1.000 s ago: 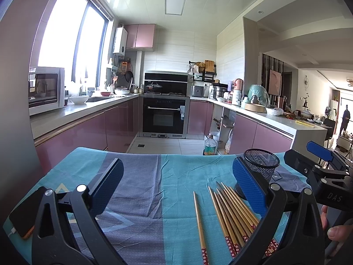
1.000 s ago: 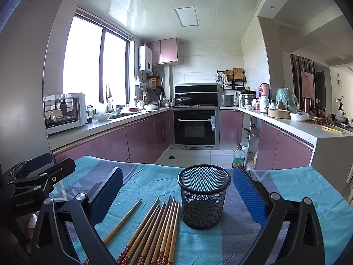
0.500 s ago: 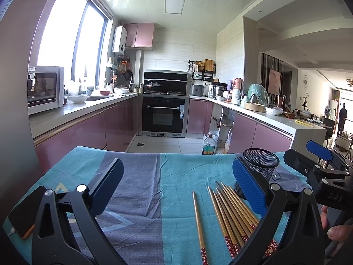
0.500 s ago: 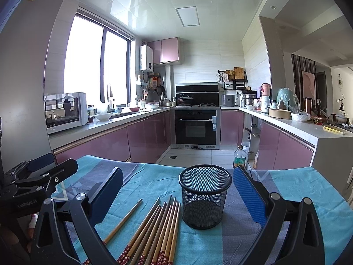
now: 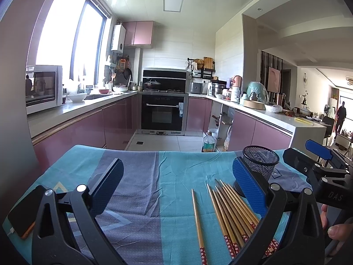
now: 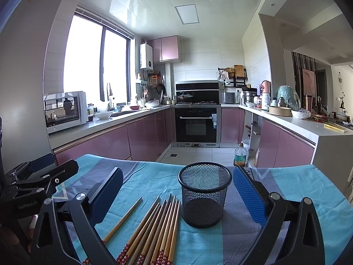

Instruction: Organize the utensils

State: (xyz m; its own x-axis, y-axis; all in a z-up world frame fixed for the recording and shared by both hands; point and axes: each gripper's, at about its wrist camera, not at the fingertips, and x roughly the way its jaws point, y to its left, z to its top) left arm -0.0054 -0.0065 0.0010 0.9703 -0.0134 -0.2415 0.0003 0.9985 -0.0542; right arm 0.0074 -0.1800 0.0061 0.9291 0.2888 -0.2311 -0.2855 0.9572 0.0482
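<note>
- Left wrist view: the left gripper (image 5: 176, 190) hangs over the tabletop (image 5: 141, 176) with its jaws spread wide, nothing between them.
- The tabletop wears a teal and grey-blue cloth (image 5: 176, 225), slightly creased.
- A bundle of chopsticks (image 5: 233, 209) lies flat on the cloth right of centre — light wood, tapered tips pointing away from the camera, dark red flower-patterned bands at the near ends. They lie side by side, fanned a little.
- One single chopstick (image 5: 197, 220) lies just left of the bundle, apart from it.
- A black mesh cup (image 5: 260, 163) stands upright beyond the bundle, partly hidden by the blue pad of the jaw on the right.
- The right gripper (image 5: 317, 165) shows at the right edge; a phone (image 5: 22, 214) lies at the left edge of the cloth.
- Right wrist view: the right gripper (image 6: 176, 192) also has its jaws wide, holding nothing.
- The mesh cup (image 6: 204, 194) stands between them, empty — its bottom shows through the wire.
- The chopsticks (image 6: 156, 227) lie just left of the cup, the single chopstick (image 6: 121, 220) further left.
- The left gripper (image 6: 42, 172) sits at the left edge.
</note>
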